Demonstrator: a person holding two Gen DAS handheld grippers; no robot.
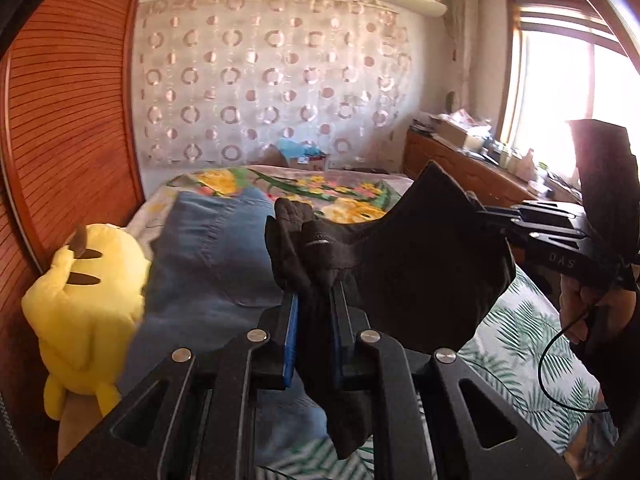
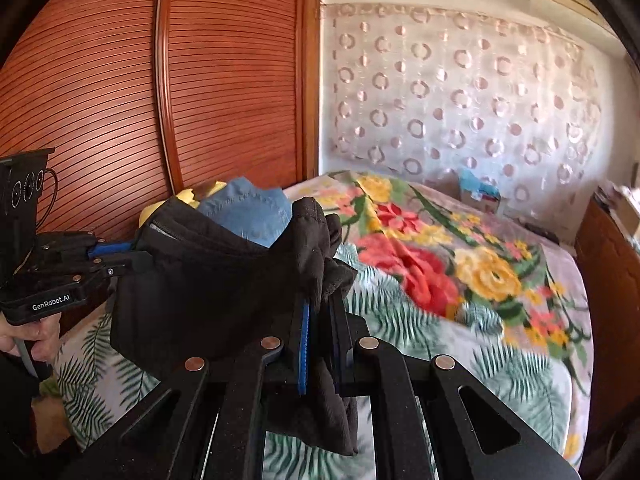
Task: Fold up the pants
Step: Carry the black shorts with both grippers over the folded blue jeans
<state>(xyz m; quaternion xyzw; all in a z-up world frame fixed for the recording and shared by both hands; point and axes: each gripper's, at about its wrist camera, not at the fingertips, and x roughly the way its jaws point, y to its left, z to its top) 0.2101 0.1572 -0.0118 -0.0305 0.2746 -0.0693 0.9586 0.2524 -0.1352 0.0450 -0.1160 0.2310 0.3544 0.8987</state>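
Note:
Black pants (image 1: 424, 264) hang in the air above the bed, stretched between both grippers. In the left wrist view my left gripper (image 1: 316, 300) is shut on one bunched end of the cloth, which spills down between its blue-padded fingers (image 1: 291, 320). My right gripper (image 1: 486, 214) comes in from the right, shut on the other end. The right wrist view shows the same pants (image 2: 208, 280) sagging between the right gripper (image 2: 320, 308), shut on a bunch, and the left gripper (image 2: 132, 254) at the left.
Below lies a bed with a leaf-print sheet (image 1: 516, 344) and a flowered blanket (image 2: 440, 264). Folded blue jeans (image 1: 216, 256) and a yellow plush toy (image 1: 84, 304) sit by the wooden slatted wardrobe (image 2: 120, 80). A cluttered wooden dresser (image 1: 460, 164) stands under the window.

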